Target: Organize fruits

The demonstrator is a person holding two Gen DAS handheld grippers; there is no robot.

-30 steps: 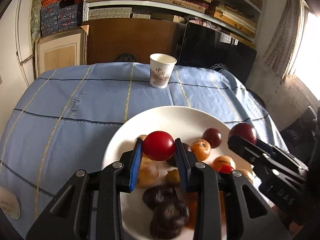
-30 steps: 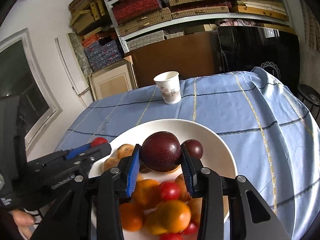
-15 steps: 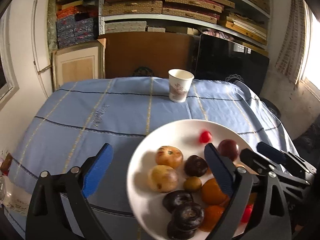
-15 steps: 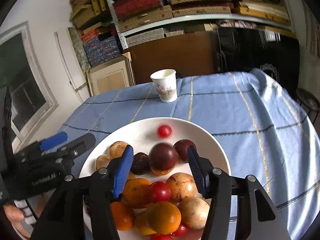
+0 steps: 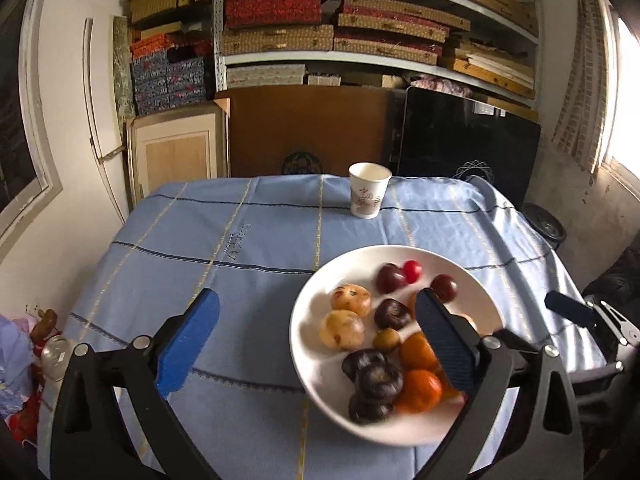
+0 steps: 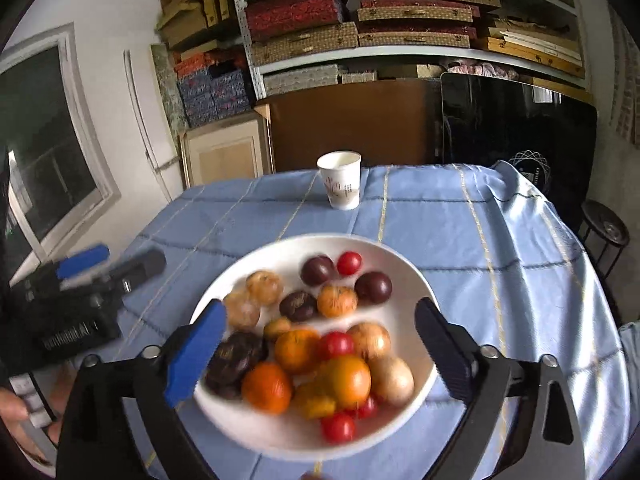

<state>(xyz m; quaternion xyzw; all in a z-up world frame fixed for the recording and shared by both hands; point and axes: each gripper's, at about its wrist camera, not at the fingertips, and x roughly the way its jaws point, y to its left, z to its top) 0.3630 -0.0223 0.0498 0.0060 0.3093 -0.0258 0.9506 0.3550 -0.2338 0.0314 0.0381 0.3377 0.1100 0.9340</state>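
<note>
Both fruits that were clamped a second ago now lie on the white plate (image 6: 416, 280): the cherry tomato (image 6: 349, 263) and the dark plum (image 6: 373, 287) sit at its far side; the left gripper (image 5: 316, 344) and right gripper (image 6: 320, 350) have drawn back and up, their jaws opening wide with nothing between them; the release step looks finished, with oranges (image 6: 267, 387), plums and tomatoes heaped together near the paper cup (image 6: 340, 179) on the blue tablecloth (image 6: 460, 216); next, probably, each gripper must pick a fresh fruit, lower around it and close gently.
</note>
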